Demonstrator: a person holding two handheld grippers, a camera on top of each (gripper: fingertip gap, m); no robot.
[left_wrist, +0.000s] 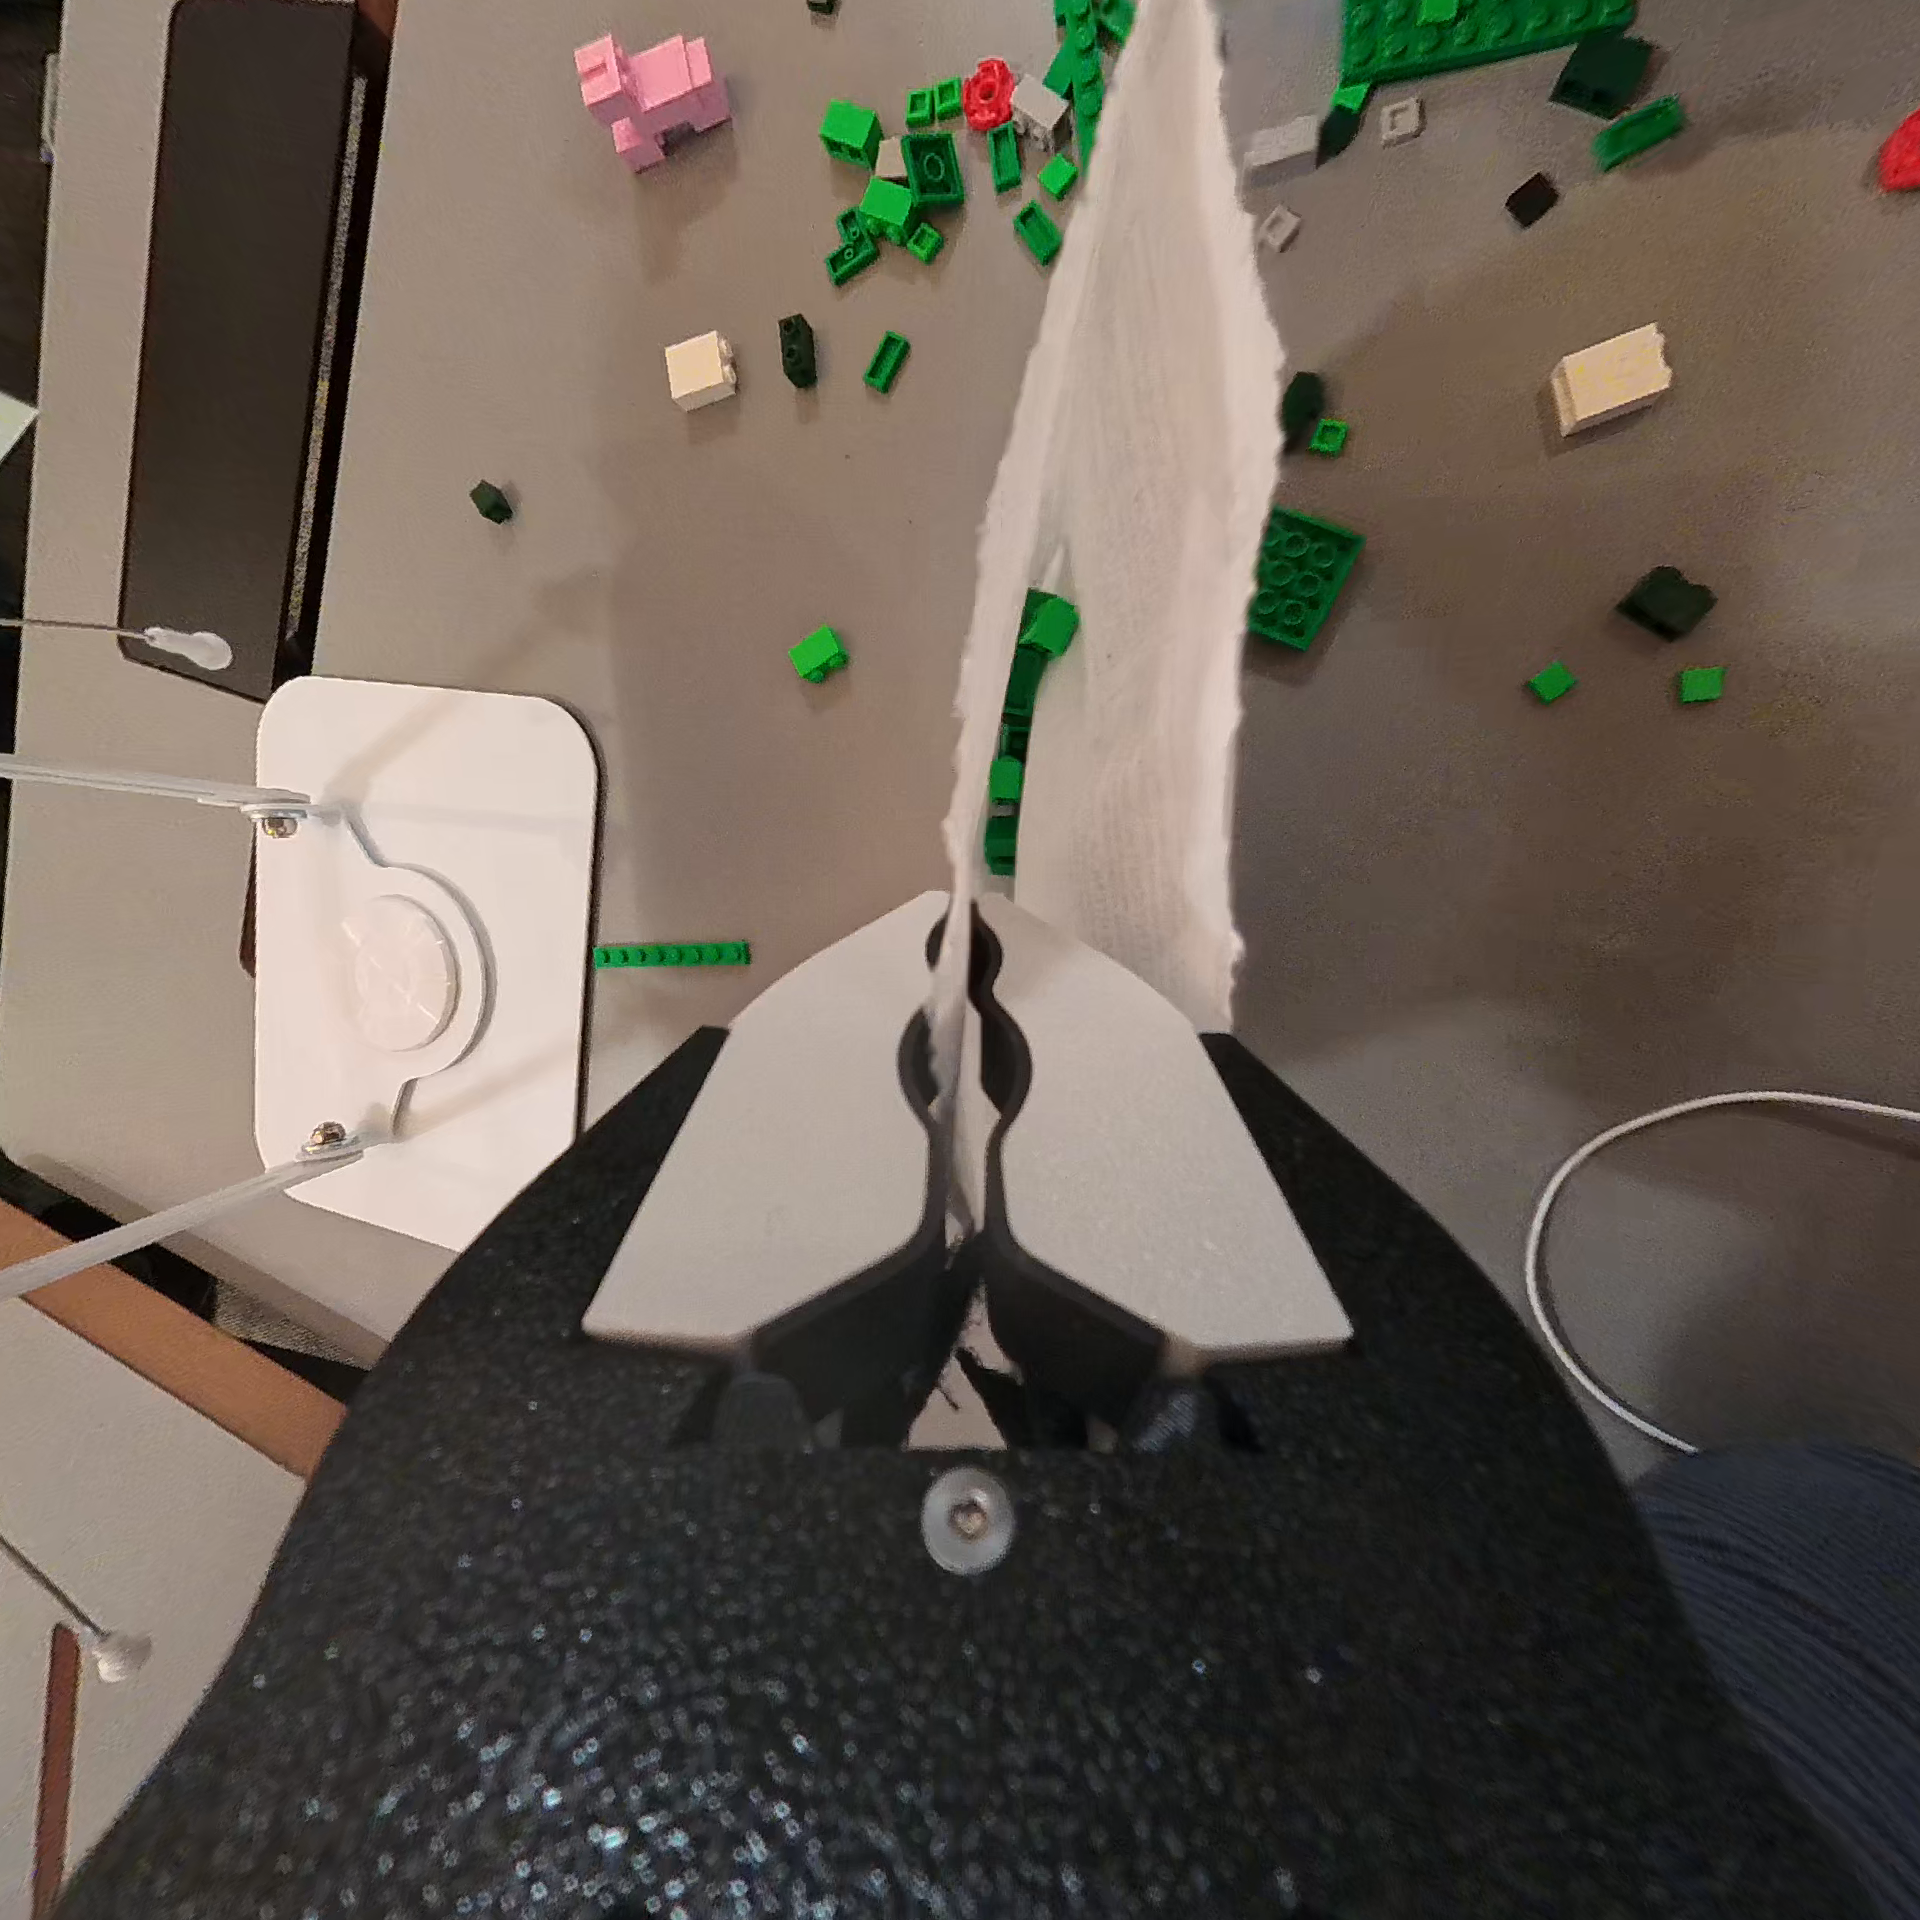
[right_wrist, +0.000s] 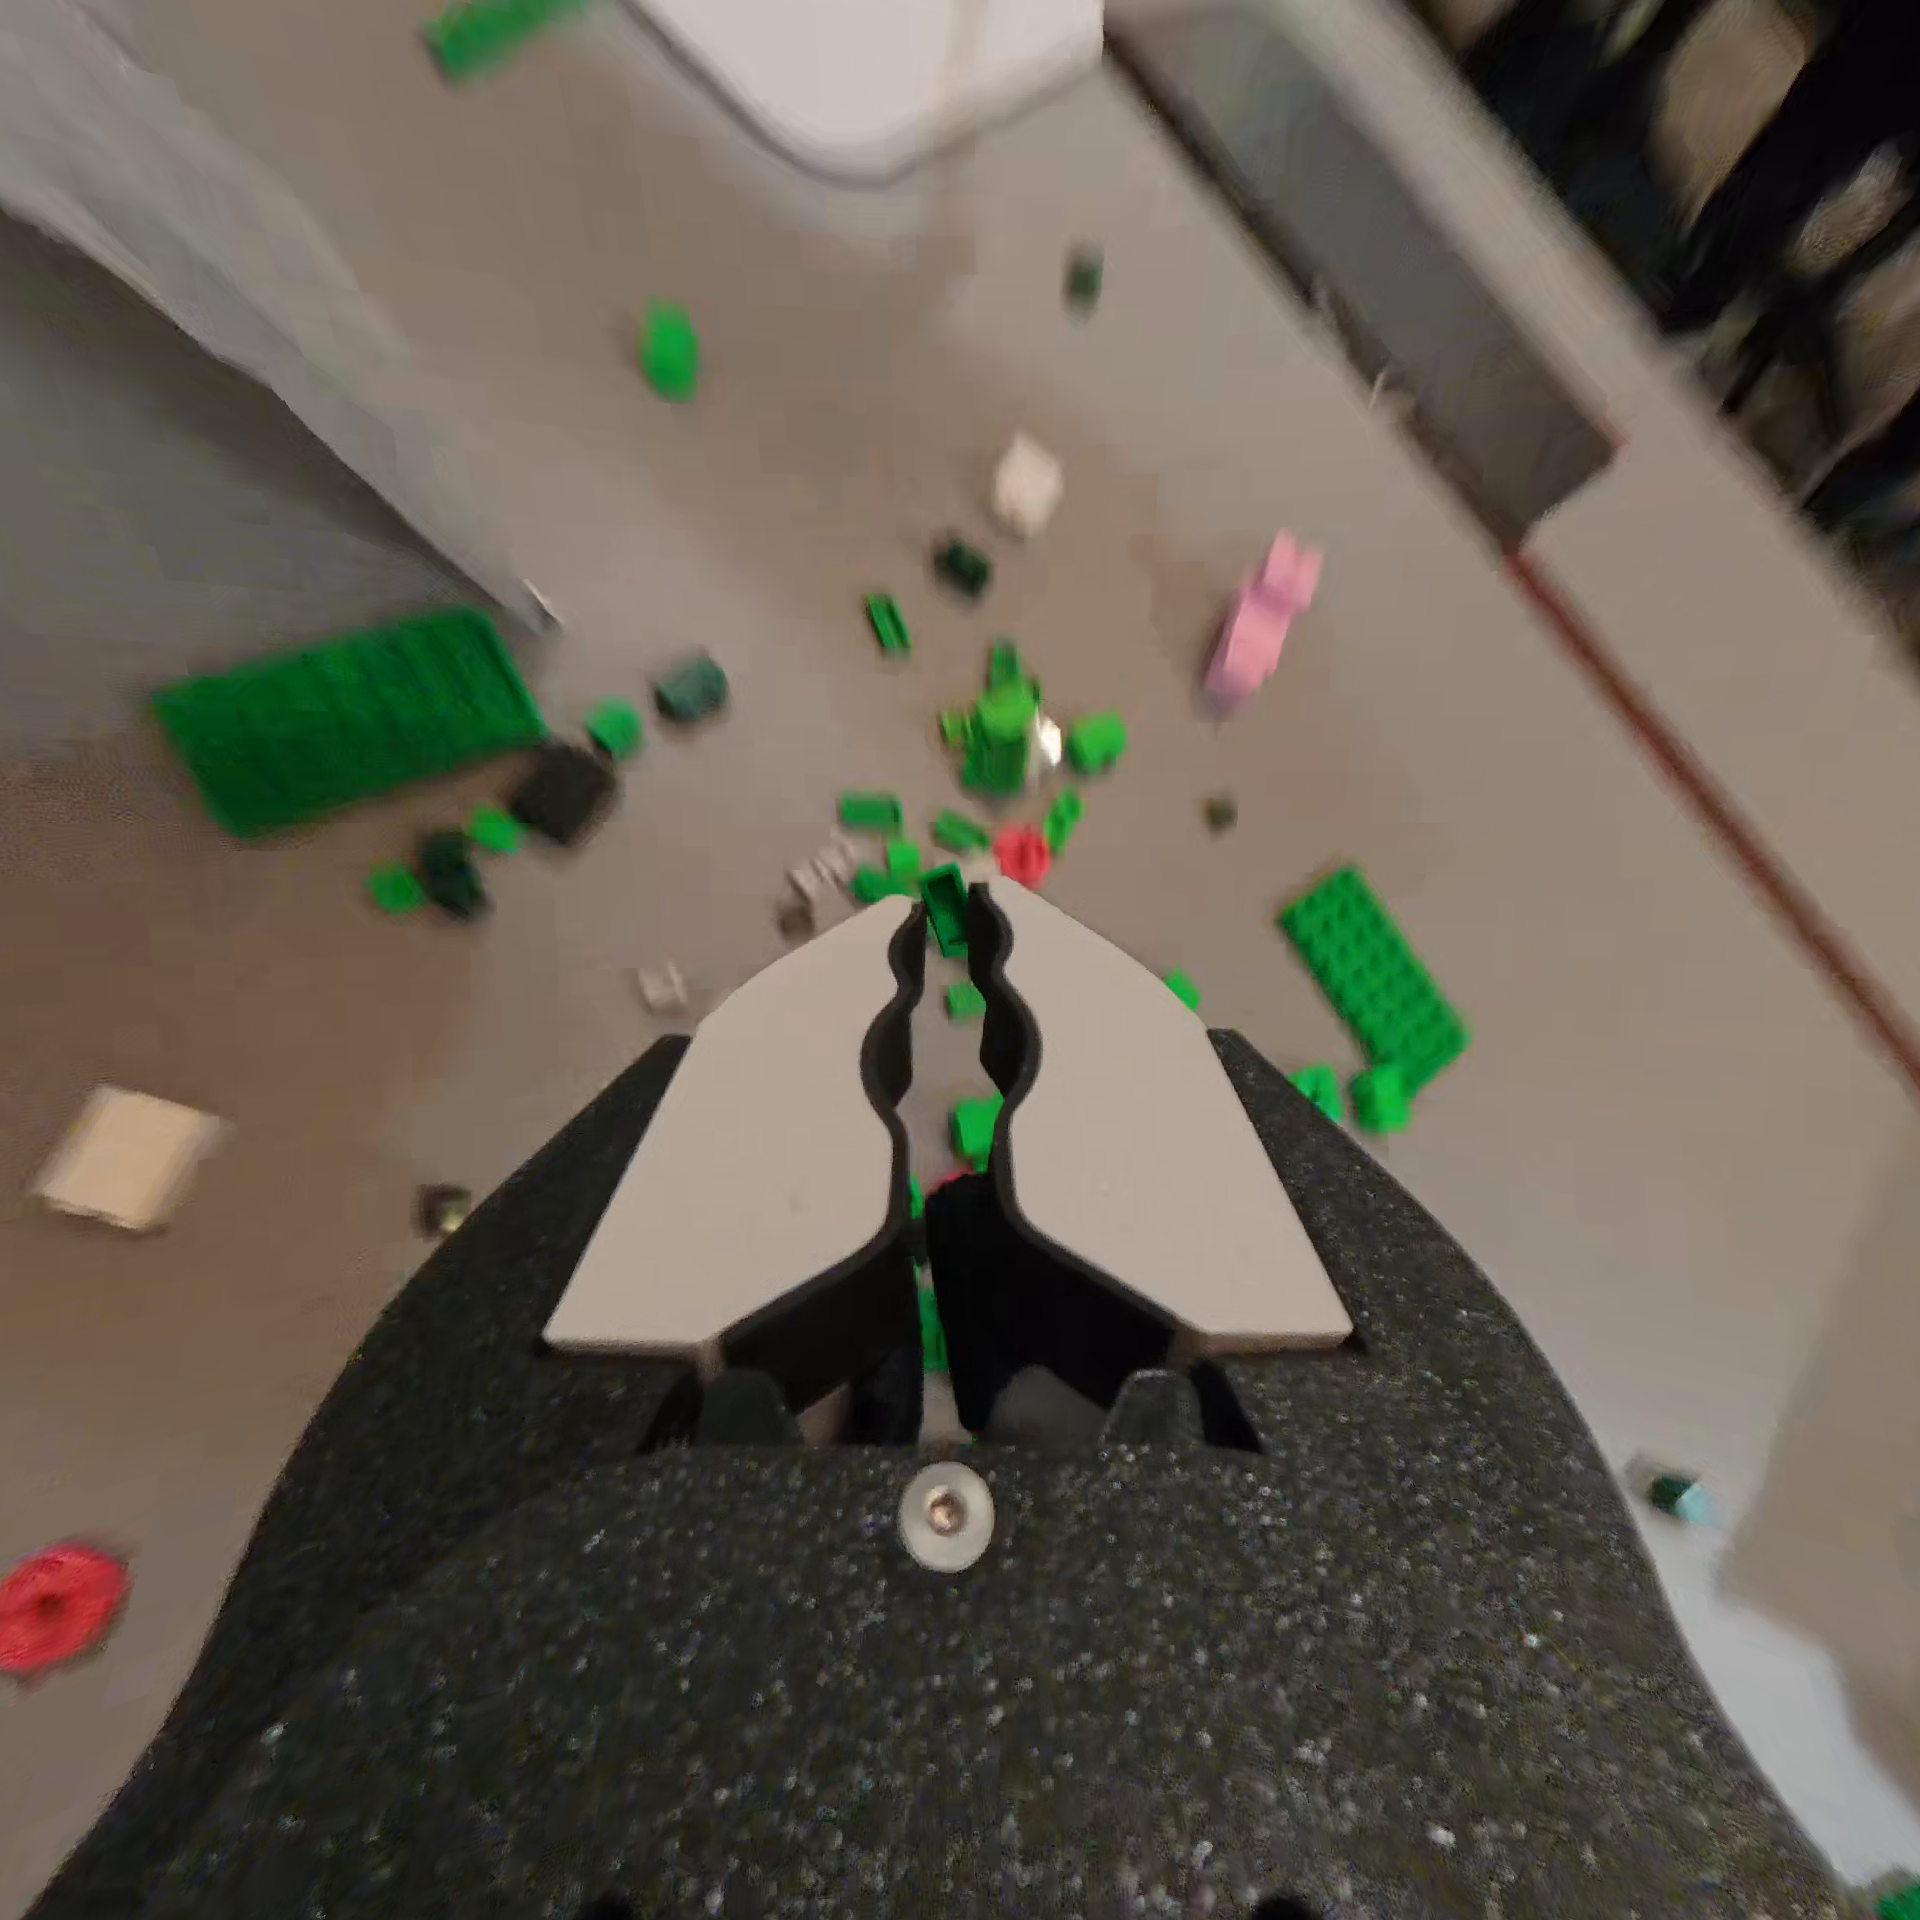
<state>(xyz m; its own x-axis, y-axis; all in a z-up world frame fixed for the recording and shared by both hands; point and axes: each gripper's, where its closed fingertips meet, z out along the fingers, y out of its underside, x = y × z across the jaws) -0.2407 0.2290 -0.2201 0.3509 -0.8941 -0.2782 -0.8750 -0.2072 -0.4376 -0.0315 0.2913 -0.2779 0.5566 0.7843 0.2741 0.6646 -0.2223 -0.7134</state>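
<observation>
**Two grippers over a brick-strewn table**

Left gripper: fingers closed on a white paper towel, which hangs from the tips above the grey table.
Right gripper: fingers narrow, pinching a small green brick at the tips; view blurred.
On table: loose green bricks, pink pig, red flower, green plate, white brick, white cable.

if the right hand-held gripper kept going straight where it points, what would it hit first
Probably the small green brick showing at the tips of the right hand-held gripper, though blur hides whether it is already pinched.
</observation>
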